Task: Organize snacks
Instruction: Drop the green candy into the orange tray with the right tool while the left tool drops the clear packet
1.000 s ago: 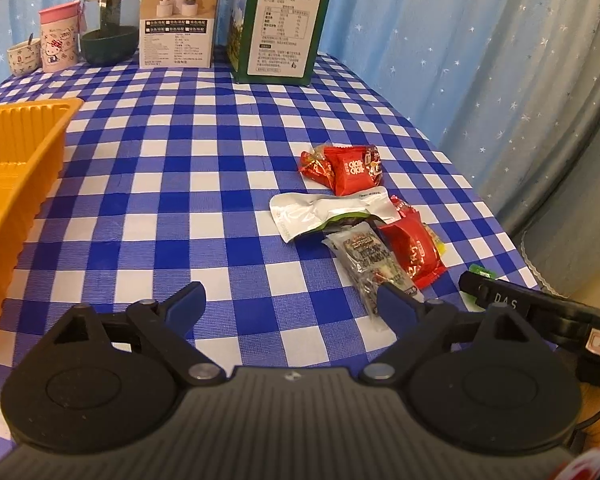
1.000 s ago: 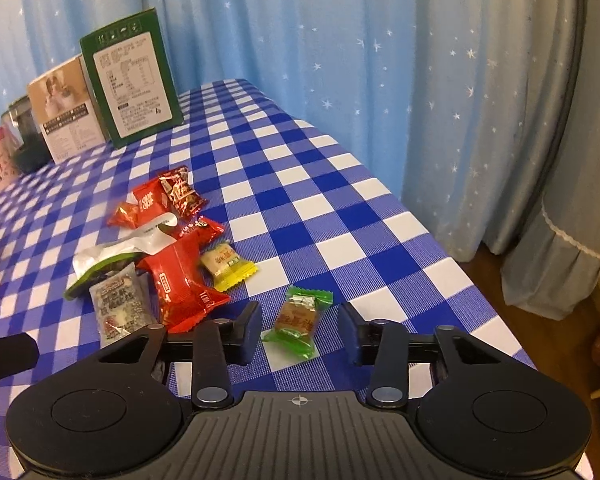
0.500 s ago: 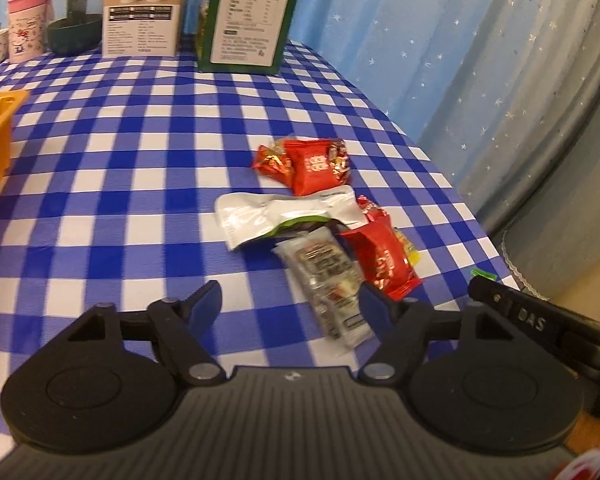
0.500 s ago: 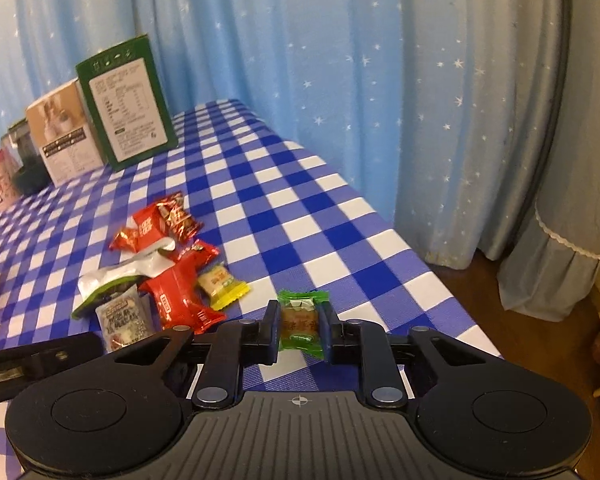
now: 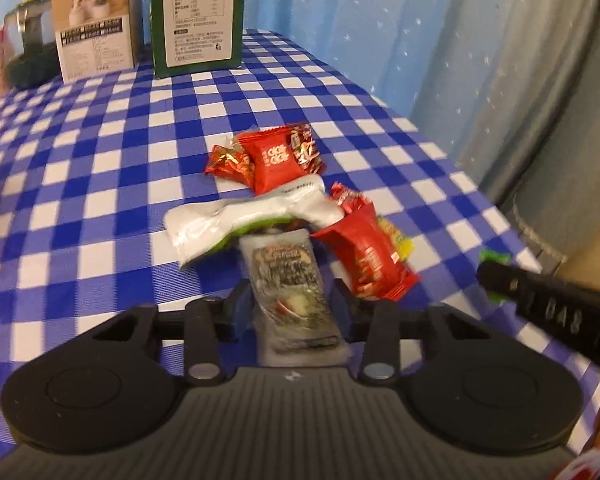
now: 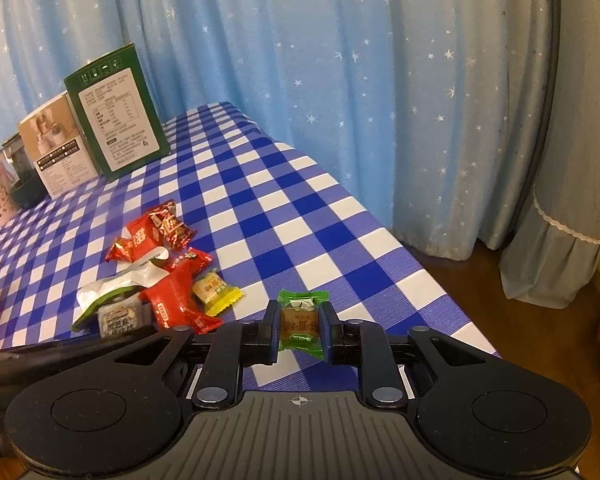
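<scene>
Blue-checked tablecloth [image 6: 260, 216] is carrying a snack pile [image 6: 156, 276]; beside it the right gripper [image 6: 299, 328] is pinching a green-wrapped candy [image 6: 302, 322] clear, while the left gripper [image 5: 292, 304] is straddling a clear-wrapped snack [image 5: 288, 280] at the pile's near edge, jaws narrow, grip uncertain

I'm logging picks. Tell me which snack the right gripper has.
The green-wrapped candy, clamped between the right gripper fingers; the other snacks, like the yellow candy, lie on the table.
</scene>
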The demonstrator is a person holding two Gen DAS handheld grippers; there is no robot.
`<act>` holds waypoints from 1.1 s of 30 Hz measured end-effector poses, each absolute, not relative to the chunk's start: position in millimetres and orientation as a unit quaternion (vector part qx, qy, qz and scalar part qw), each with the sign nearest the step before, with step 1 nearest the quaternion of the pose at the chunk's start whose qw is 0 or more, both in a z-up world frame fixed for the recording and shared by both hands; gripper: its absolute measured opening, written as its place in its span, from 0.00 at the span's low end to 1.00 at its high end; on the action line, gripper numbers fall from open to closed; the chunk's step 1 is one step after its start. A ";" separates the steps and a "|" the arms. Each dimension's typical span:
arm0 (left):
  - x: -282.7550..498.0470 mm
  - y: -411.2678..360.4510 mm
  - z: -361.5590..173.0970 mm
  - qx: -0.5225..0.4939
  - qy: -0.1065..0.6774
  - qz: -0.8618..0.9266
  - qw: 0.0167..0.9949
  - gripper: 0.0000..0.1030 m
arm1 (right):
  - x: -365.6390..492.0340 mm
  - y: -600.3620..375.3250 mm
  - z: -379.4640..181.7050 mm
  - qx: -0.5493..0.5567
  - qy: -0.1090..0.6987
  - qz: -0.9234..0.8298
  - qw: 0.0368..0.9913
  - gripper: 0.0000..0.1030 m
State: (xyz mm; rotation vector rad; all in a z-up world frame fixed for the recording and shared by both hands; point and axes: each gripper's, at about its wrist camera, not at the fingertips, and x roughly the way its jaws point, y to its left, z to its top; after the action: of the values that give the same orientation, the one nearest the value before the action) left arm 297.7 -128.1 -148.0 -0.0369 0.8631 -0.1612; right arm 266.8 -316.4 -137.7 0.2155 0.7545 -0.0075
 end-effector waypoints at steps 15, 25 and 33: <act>273.0 -96.6 -140.0 -0.007 0.415 -0.088 0.906 0.33 | 258.6 -294.1 -125.8 0.087 0.356 0.035 0.930 0.20; 222.8 -41.6 -102.7 -0.023 0.398 -0.058 0.915 0.33 | 226.5 -245.9 -106.5 0.068 0.354 0.097 0.928 0.20; 183.5 21.3 -65.6 -0.037 0.383 -0.019 0.923 0.33 | 203.3 -190.3 -73.4 0.073 0.350 0.157 0.921 0.20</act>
State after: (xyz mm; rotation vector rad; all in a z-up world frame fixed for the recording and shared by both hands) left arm 183.5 21.3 -65.6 -0.0755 0.7855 -0.0398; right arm 203.3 -190.3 -73.4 0.1505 0.7181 0.3233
